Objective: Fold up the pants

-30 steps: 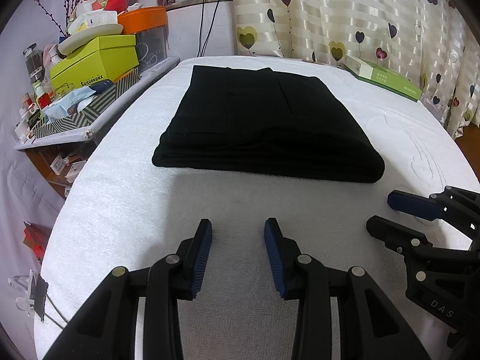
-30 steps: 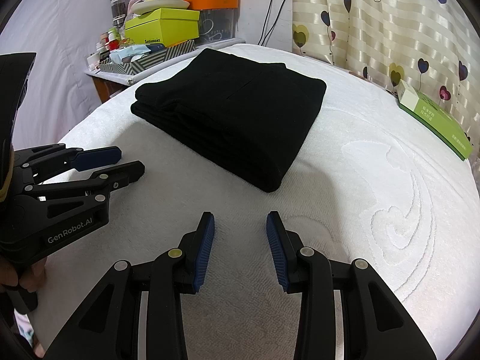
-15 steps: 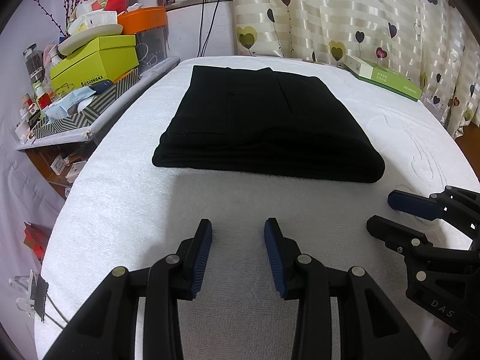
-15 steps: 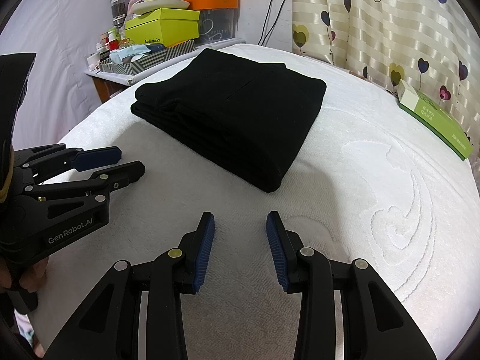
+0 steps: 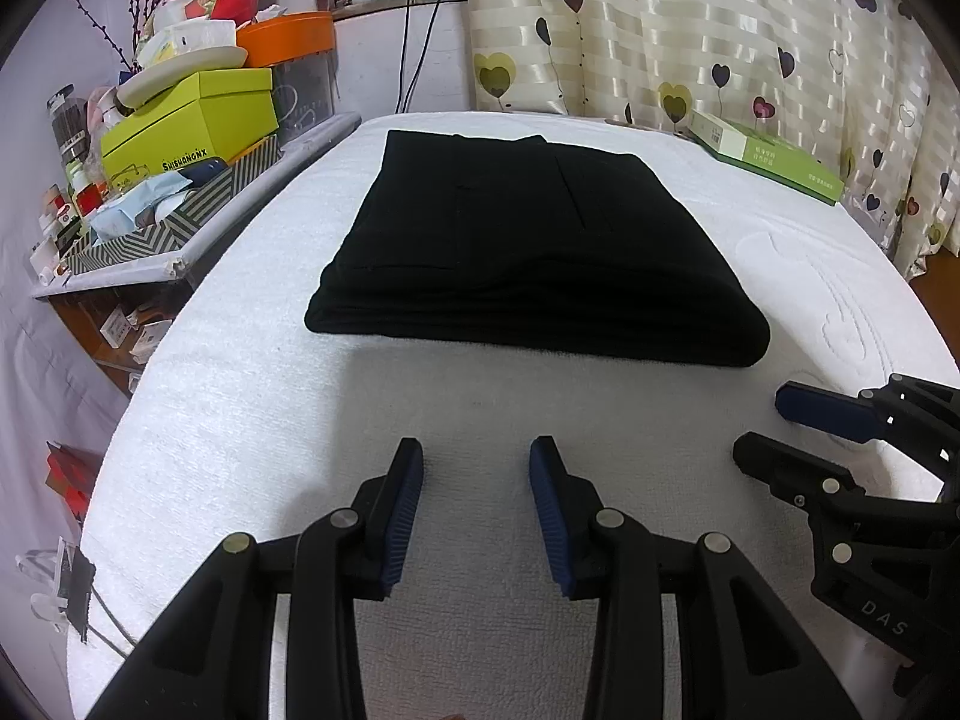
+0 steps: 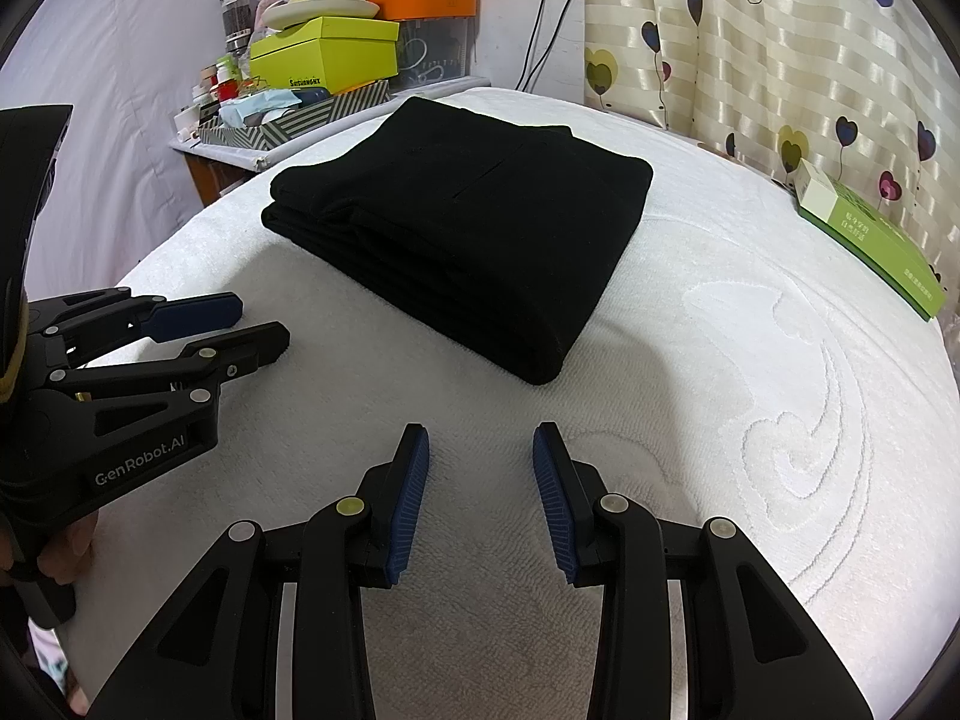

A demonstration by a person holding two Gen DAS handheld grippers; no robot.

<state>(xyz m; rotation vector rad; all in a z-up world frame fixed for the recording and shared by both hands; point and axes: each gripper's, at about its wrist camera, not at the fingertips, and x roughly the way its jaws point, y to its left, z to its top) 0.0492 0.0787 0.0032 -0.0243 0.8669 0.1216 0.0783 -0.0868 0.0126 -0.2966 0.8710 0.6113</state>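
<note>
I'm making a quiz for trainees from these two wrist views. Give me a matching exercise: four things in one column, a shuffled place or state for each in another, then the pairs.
1. black pants
2. green box
3. orange bin
4. left gripper

A. jaws open, empty
B. by the curtain
C. folded, mid-bed
D. atop the side-shelf clutter

Pairs: 1-C, 2-B, 3-D, 4-A

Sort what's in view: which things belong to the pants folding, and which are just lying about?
Job: black pants, folded on the white bed cover; left gripper and right gripper, both open.

Lying about: green box, yellow box, orange bin, curtain.
</note>
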